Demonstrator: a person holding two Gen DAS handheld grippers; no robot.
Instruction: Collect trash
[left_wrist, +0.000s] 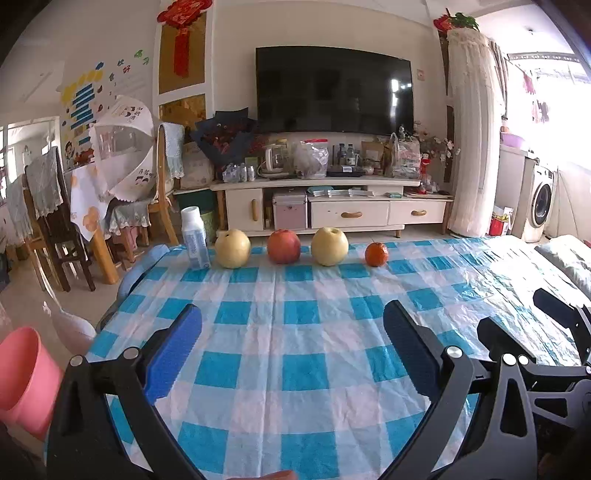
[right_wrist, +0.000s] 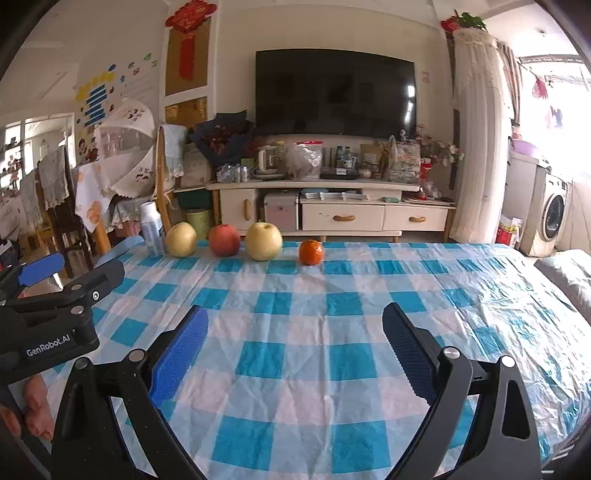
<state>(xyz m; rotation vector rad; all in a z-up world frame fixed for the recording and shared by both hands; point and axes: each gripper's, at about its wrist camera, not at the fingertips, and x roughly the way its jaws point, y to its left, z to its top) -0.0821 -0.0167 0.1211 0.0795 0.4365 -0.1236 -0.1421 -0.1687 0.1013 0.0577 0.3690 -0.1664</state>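
Bottle (left_wrist: 194, 238) upright at table's far edge, well beyond both wide-open, empty grippers (left_wrist: 291, 328) (right_wrist: 295, 325).

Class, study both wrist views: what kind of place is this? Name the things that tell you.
Most likely a home living room: a wall television above a cluttered cabinet, a washing machine at the right, and a table under a blue checked cloth.

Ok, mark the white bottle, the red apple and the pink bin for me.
white bottle (left_wrist: 195, 238), left wrist view, on its label.
red apple (left_wrist: 283, 246), left wrist view, on its front face.
pink bin (left_wrist: 26, 380), left wrist view, on its outer wall.
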